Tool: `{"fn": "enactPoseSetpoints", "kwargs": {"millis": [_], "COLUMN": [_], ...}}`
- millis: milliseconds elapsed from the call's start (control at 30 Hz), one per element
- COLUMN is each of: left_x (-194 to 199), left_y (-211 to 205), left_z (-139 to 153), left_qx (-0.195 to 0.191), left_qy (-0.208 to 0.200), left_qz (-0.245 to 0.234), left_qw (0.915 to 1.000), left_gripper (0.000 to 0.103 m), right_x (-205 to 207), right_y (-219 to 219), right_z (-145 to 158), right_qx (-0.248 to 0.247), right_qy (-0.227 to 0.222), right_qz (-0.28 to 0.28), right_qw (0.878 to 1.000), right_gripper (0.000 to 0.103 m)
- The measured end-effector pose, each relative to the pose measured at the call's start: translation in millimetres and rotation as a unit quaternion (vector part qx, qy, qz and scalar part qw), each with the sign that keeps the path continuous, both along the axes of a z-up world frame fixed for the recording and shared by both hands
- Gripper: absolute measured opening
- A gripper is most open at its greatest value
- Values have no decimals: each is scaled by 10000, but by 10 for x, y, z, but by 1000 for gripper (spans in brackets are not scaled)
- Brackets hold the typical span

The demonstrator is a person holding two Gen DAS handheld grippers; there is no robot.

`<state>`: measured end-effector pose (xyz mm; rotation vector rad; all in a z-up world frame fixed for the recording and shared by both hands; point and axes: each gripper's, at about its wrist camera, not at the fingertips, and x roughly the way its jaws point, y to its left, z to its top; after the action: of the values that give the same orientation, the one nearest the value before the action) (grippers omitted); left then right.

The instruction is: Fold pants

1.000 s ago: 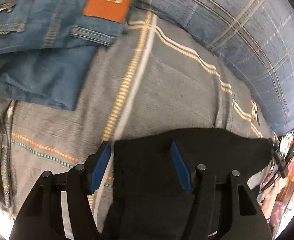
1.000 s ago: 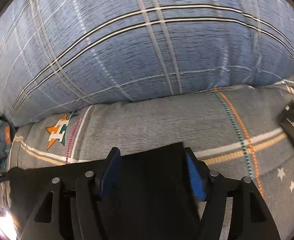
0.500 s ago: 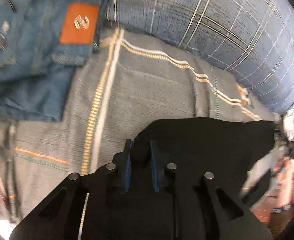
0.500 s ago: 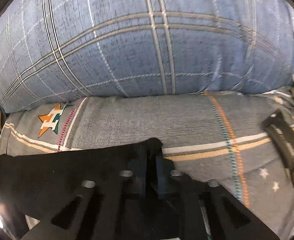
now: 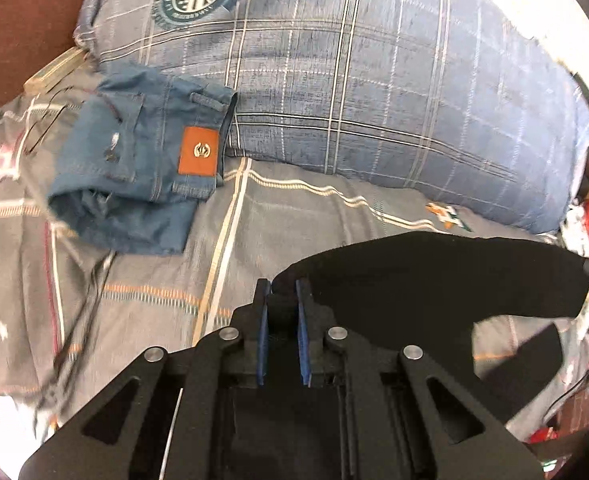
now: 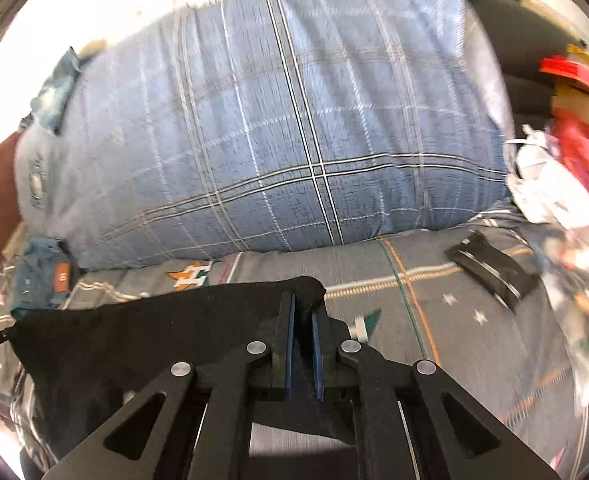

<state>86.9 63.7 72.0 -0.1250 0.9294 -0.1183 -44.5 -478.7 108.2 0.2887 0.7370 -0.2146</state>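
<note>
Black pants (image 5: pixel 434 280) hang stretched between my two grippers above the grey patterned bed sheet (image 5: pixel 286 216). My left gripper (image 5: pixel 282 292) is shut on the pants' left corner. My right gripper (image 6: pixel 303 300) is shut on the other corner of the same black pants (image 6: pixel 154 332), which stretch away to the left in the right wrist view. The lower part of the pants hangs out of sight below the grippers.
A big blue plaid pillow (image 5: pixel 374 92) lies at the back, also in the right wrist view (image 6: pixel 278 152). Folded blue jeans (image 5: pixel 142 160) with an orange patch lie at the left. A black flat object (image 6: pixel 490 268) and a cluttered pile (image 6: pixel 566 168) are at the right.
Both grippers closed on the black pants' corners and lifted them up off the bed; the cameras now sit higher and look farther over the pillow.
</note>
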Motion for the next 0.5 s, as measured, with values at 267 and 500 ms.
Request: {"fn": "enactPoseSetpoints", "kwargs": {"millis": [267,500], "left_x": [-577,-829], "left_y": [196,379], "left_z": [-429,-742], "left_qx": [-920,-1523], "left_qy": [710,1419], "left_qz": [120,303], "left_qw": [9932,9776], "left_gripper": [10,11], "right_x": [-1189,-1675], "right_y": [204,272], "right_z": [-338,-739], "right_qx": [-2,312], "right_qy": [-124,364], "right_qz": [-82,-372], "right_qw": [9999,9982], "right_gripper": [7,12]}}
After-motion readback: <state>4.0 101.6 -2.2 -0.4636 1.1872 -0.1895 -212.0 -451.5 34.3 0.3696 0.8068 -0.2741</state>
